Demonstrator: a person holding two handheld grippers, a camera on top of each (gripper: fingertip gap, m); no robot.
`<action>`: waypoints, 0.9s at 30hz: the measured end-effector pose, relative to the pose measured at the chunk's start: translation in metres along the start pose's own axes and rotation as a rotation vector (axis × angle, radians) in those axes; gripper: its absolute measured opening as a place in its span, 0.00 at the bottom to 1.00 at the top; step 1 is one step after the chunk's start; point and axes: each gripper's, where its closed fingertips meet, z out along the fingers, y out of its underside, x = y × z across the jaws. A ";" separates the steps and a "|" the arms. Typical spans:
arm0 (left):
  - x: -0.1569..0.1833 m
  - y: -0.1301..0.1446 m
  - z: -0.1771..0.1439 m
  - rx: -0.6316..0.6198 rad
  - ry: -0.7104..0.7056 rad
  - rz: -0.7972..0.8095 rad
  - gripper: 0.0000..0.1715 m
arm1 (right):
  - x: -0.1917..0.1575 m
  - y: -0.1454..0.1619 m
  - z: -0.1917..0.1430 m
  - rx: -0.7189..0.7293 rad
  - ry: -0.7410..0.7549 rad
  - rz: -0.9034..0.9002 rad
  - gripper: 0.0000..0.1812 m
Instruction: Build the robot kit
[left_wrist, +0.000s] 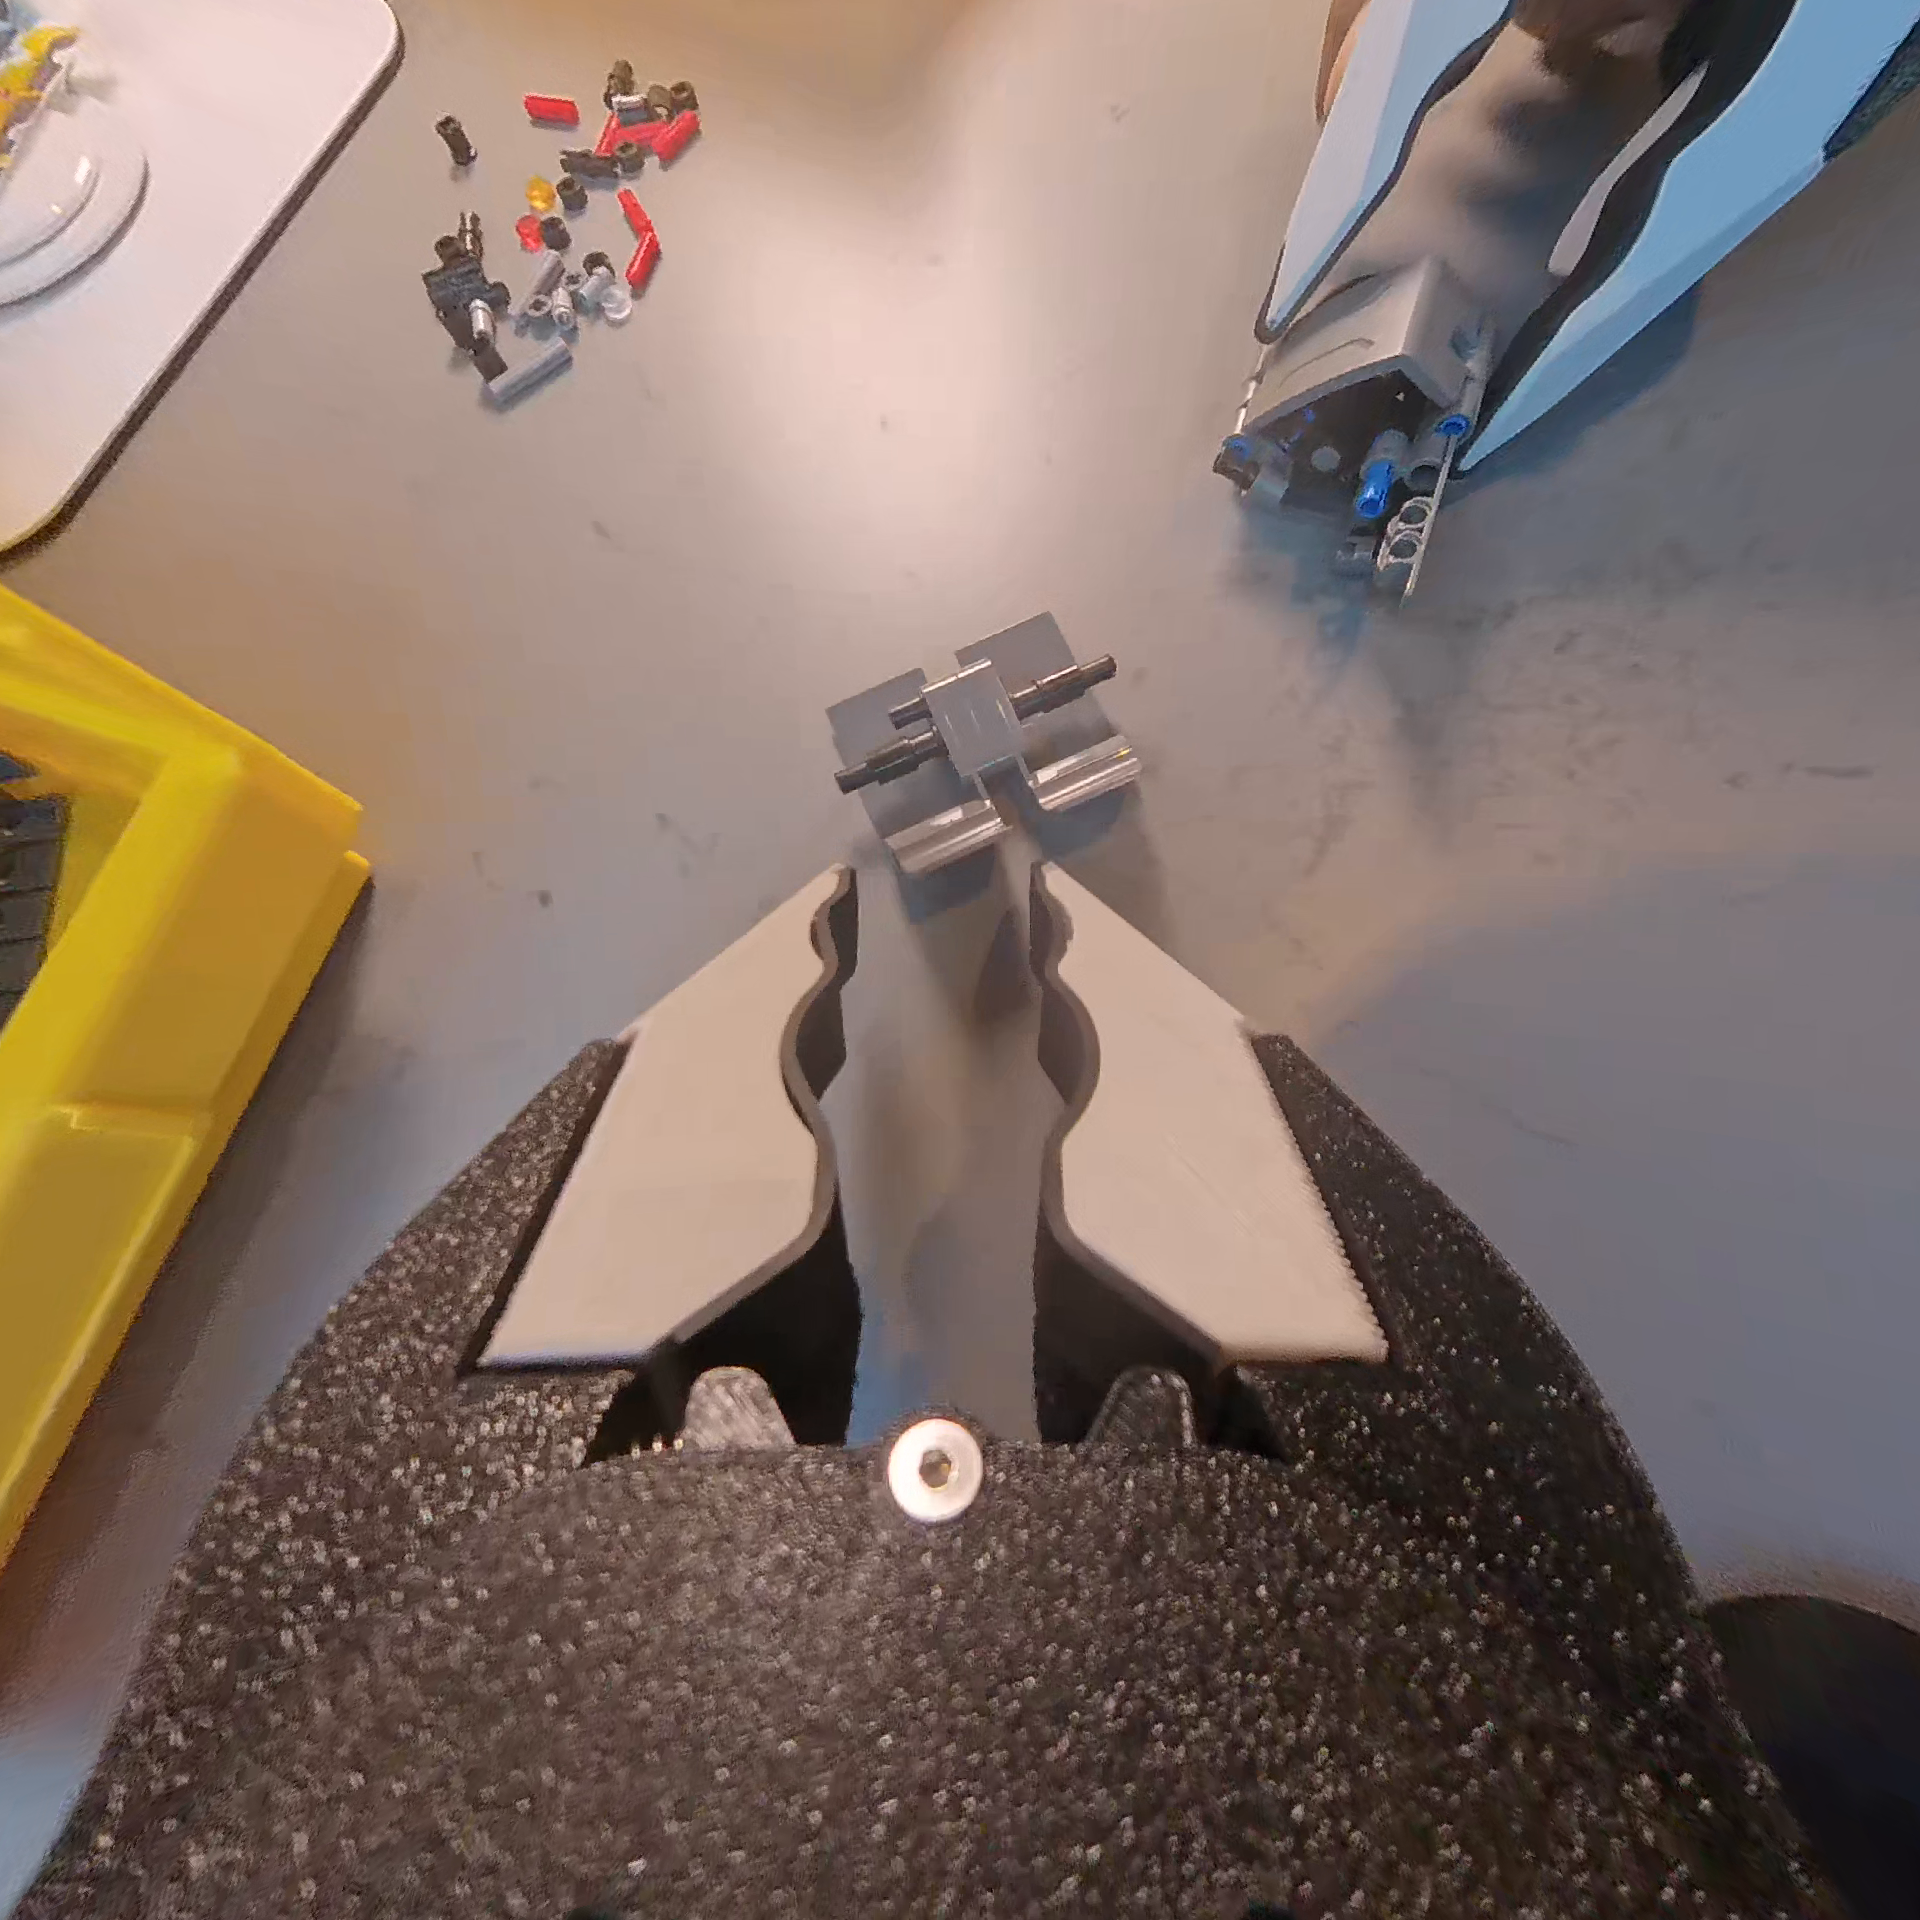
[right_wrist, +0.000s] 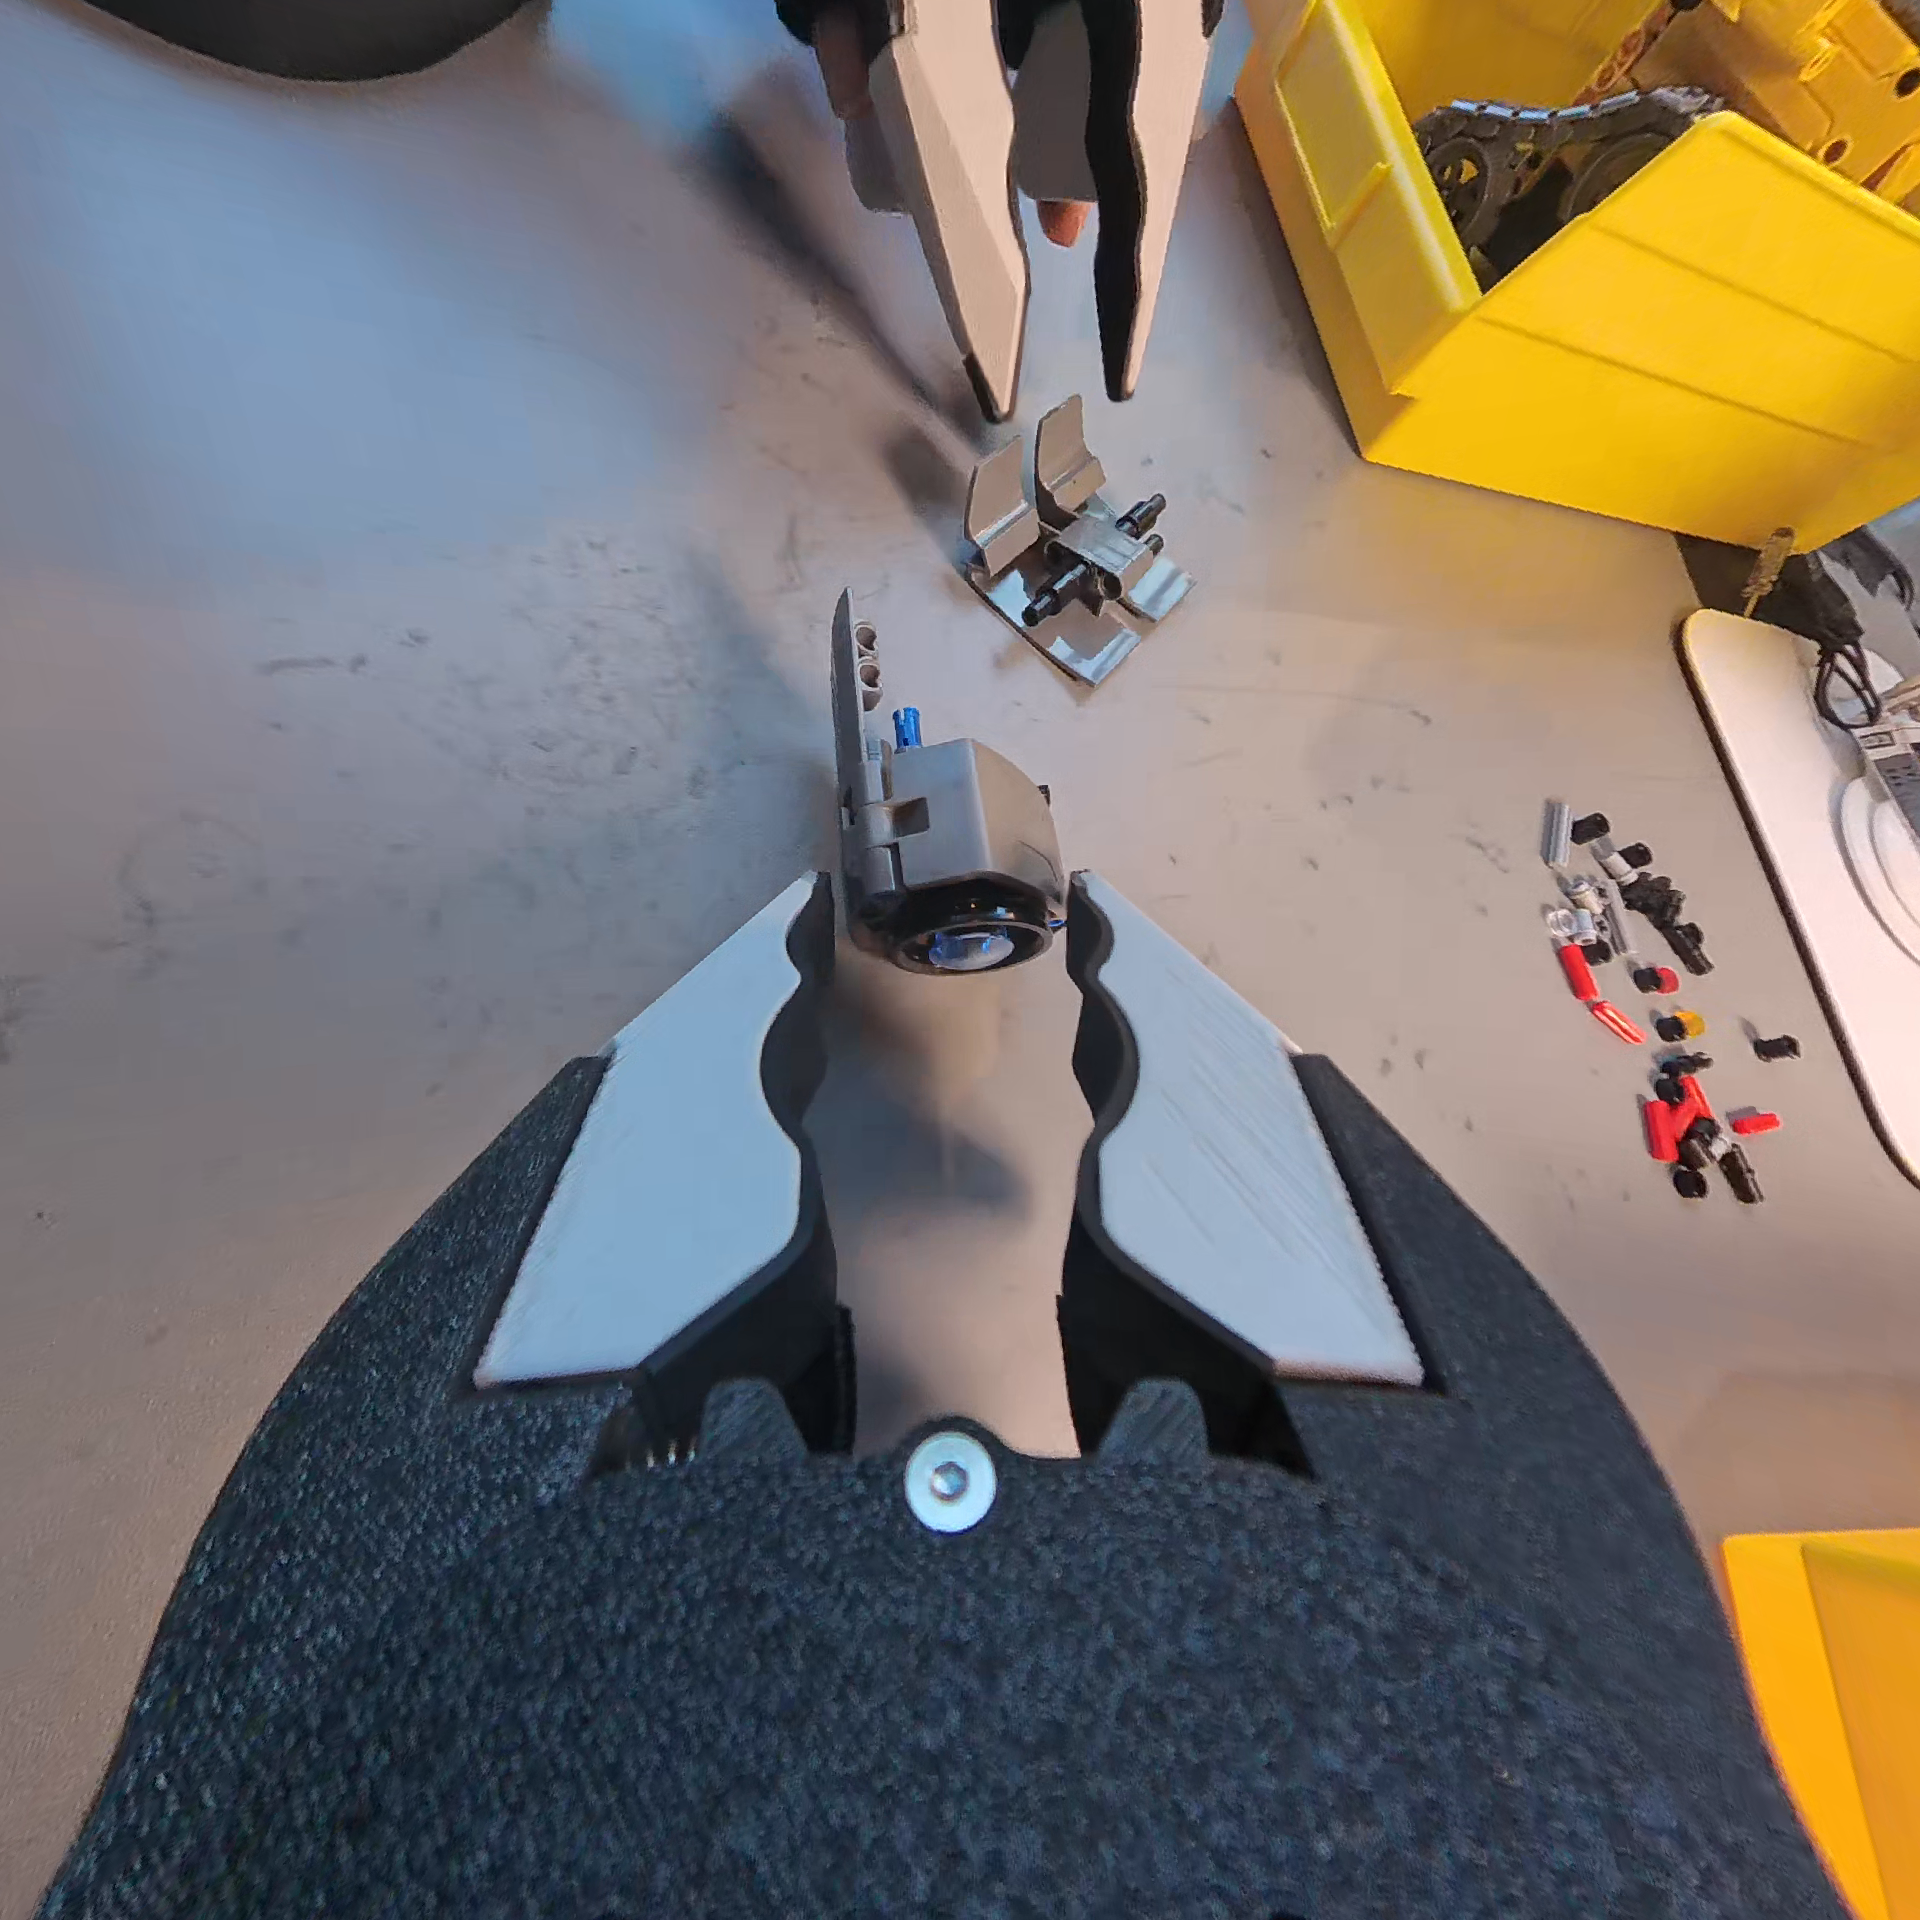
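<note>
Left gripper (left_wrist: 943, 878) parted, empty, just near of grey clip (left_wrist: 982, 753). Right gripper (right_wrist: 948, 883) parted around grey module (right_wrist: 961, 842), grip unclear; module could tip or slip.

Warm, soft overhead light throws diffuse shadows on the table (left_wrist: 1351, 1039) — fisheye-bent edges, blur toward the borders.

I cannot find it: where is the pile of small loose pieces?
The pile of small pieces lies on the table, upper left in the left wrist view, beside the white mat.
</note>
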 end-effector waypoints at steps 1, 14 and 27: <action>0.001 0.000 -0.002 0.008 0.016 -0.022 0.19 | 0.001 0.000 0.000 0.003 0.002 0.004 0.25; 0.011 -0.005 0.015 -0.007 0.075 -0.226 0.32 | 0.007 0.004 -0.002 0.005 0.009 0.051 0.23; -0.008 -0.004 0.007 0.051 0.040 -0.272 0.25 | 0.009 0.008 0.000 0.000 -0.012 0.064 0.21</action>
